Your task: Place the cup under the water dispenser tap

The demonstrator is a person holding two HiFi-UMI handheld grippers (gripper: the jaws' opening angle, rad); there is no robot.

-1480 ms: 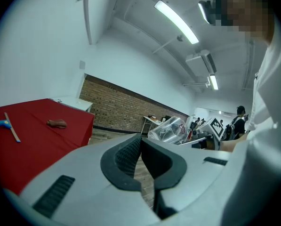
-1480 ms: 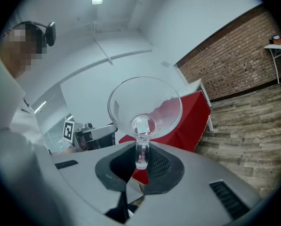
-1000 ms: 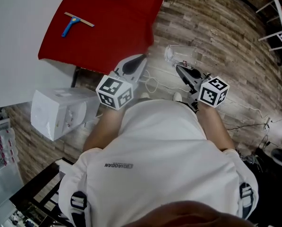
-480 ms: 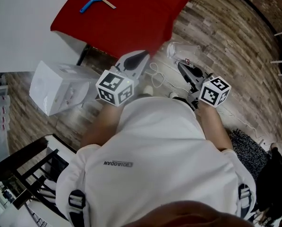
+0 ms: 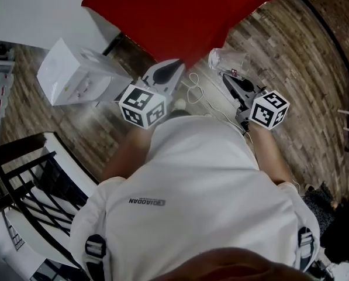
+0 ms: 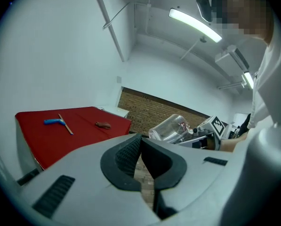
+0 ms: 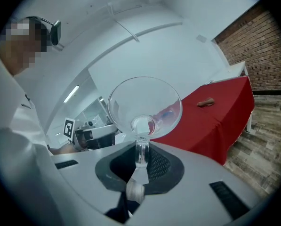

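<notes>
Nearest you, your right gripper [image 7: 139, 160] has its jaws almost together, pinching the thin wall of the clear cup [image 7: 145, 105], which juts out ahead of them, tipped toward its side. Your left gripper [image 6: 141, 160] is closed with nothing in it, so hold it out of the way. The water dispenser [image 5: 75, 75] sits on the floor, and the cup is well to its right, beyond the left gripper. I judge this the carry: swing the cup across to the dispenser's front, bring it upright before lowering, and don't loosen that slim pinch. The tap is too small to make out, so find it first. The red table [image 5: 186, 16] stands beyond the dispenser, to its right
</notes>
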